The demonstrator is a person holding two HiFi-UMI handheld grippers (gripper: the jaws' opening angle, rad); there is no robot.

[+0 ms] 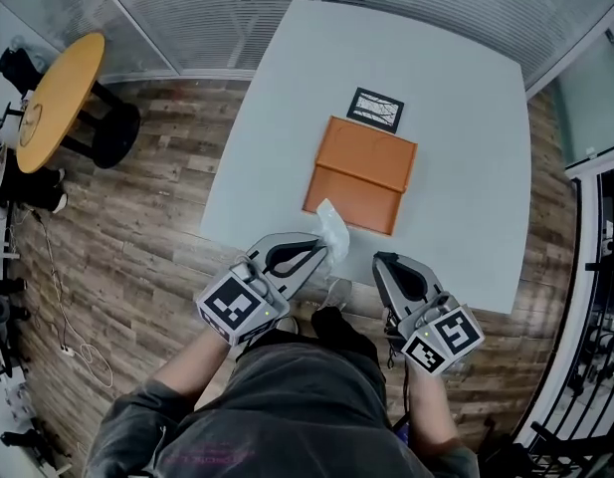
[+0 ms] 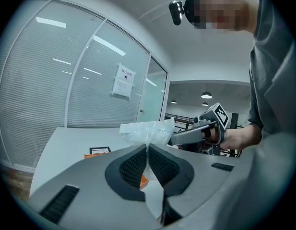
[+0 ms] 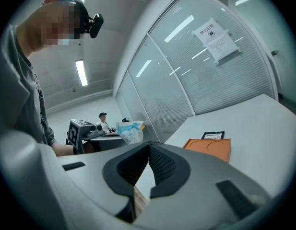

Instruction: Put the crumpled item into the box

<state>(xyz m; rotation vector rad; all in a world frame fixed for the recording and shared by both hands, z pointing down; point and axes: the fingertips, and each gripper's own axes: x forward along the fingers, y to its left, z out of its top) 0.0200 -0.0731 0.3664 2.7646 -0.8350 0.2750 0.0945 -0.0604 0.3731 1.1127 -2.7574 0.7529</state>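
Observation:
A crumpled clear plastic item (image 1: 332, 229) (image 2: 147, 132) (image 3: 129, 131) is pinched in my left gripper (image 1: 321, 247) (image 2: 148, 148), whose jaws are shut on it; it hangs above the table's near edge, just short of the orange box. That flat orange box (image 1: 361, 172) (image 3: 211, 147) (image 2: 92, 155) lies in the middle of the white table (image 1: 466, 127). To the right, above the same near edge, my right gripper (image 1: 382, 263) (image 3: 148, 145) is held with its jaws shut and nothing between them.
A black-and-white marker card (image 1: 375, 109) (image 3: 212, 135) lies just beyond the box. A round yellow side table (image 1: 56, 96) stands at the far left on the wood floor. Glass walls with blinds (image 1: 227, 8) run behind the table.

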